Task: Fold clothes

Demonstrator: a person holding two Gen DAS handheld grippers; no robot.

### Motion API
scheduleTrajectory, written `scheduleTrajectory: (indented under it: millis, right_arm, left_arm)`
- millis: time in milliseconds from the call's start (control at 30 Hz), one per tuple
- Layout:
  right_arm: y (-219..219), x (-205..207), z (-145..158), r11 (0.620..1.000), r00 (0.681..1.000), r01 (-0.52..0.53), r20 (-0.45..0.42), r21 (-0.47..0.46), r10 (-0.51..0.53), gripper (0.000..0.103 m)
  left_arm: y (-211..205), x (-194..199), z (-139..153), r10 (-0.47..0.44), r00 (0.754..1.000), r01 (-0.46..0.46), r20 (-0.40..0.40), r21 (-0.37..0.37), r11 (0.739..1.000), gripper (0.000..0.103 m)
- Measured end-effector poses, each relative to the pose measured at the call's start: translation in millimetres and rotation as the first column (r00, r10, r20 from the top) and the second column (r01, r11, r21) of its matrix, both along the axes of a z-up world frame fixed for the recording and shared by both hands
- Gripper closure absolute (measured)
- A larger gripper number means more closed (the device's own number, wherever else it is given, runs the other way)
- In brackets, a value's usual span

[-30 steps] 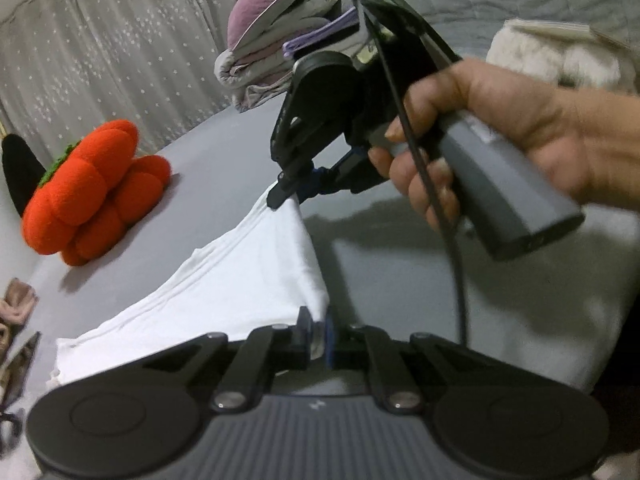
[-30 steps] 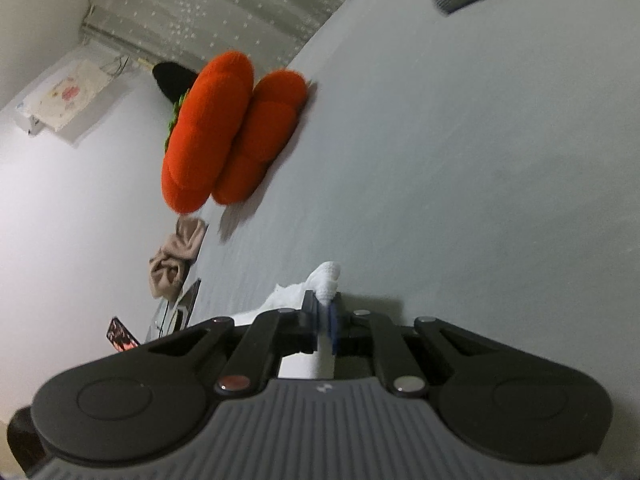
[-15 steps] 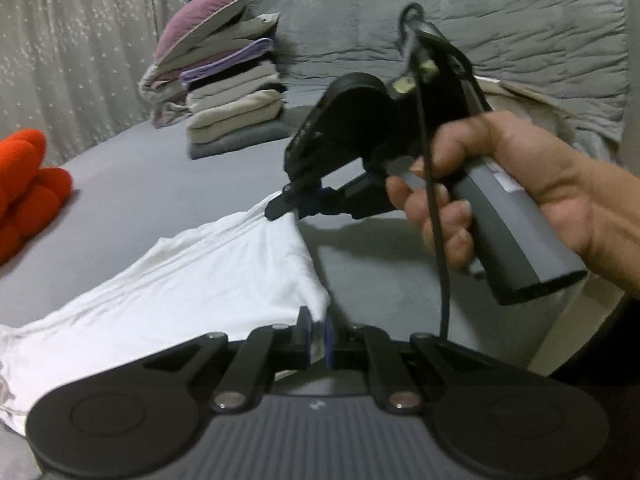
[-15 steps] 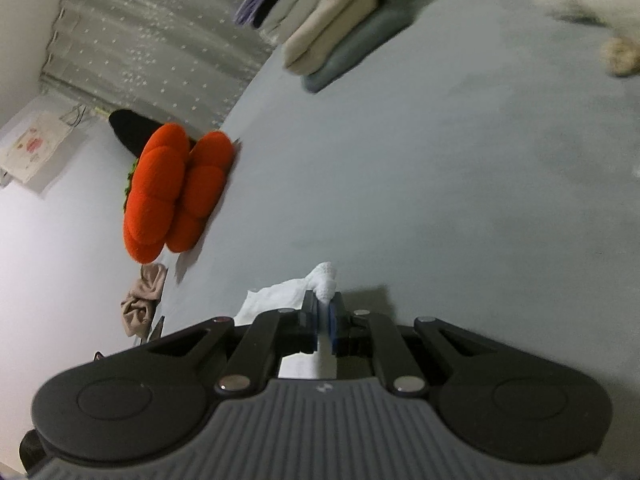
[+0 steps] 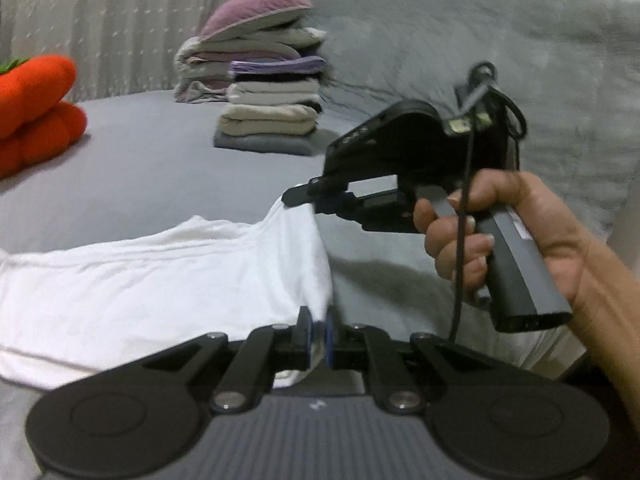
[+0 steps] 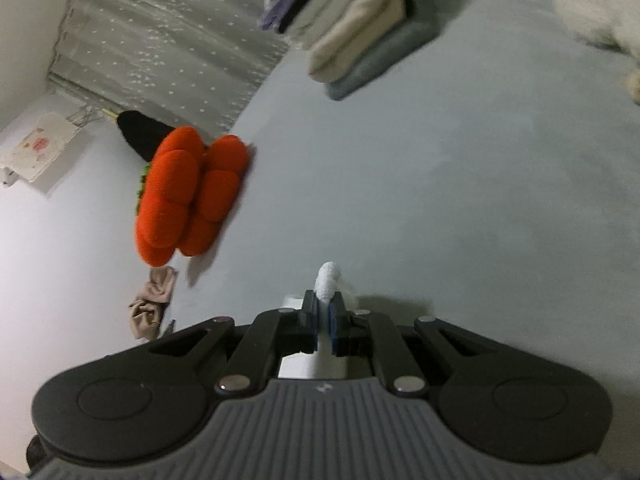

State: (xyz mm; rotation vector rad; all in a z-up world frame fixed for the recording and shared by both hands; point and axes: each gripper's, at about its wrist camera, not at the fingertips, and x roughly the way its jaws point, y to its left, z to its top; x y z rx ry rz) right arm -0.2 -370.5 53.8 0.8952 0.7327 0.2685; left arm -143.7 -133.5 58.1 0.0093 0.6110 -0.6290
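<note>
We are holding the white garment (image 5: 168, 280) by two corners – our left gripper (image 5: 318, 334) is clamping the near one, our right gripper (image 6: 323, 318) the far one – and the cloth is trailing leftward from both fingers over the grey bed (image 5: 160, 168), folded stack (image 5: 272, 116) beyond

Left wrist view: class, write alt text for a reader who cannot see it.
Two hand-held tools pinch one edge of a white garment lying on a grey bed: the left tool at the near corner, the right tool, gripped by a hand, at the far corner. Behind stand a stack of folded clothes and an orange plush cushion.
</note>
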Motion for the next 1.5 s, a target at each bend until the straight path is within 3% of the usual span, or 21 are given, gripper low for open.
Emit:
scheduleTrajectory:
  millis: [233, 500, 967, 1500]
  right_arm:
    - [42.0, 18.8, 13.1, 0.999, 0.999, -0.048, 0.019, -0.026, 0.049, 0.095]
    - [91.9, 48.2, 7.2, 0.992, 0.994, -0.106, -0.014, -0.069, 0.106, 0.095]
    - [168.7, 91.2, -1.0, 0.961, 0.980, -0.200, -0.057, -0.189, 0.193, 0.095]
    - [224.5, 109.5, 4.9, 0.926, 0.958, -0.285, -0.044, -0.249, 0.283, 0.095]
  left_arm:
    - [50.8, 22.0, 4.2, 0.106, 0.994, -0.109, -0.037, -0.080, 0.991, 0.097]
    - [107.0, 51.3, -10.3, 0.240, 0.962, -0.257, -0.129, -0.138, 0.956, 0.097]
    - [189.4, 85.9, -39.7, 0.390, 0.872, -0.470, -0.296, -0.283, 0.836, 0.097]
    - [222.2, 69.6, -34.9, 0.570, 0.793, -0.609, -0.214, -0.304, 0.733, 0.097]
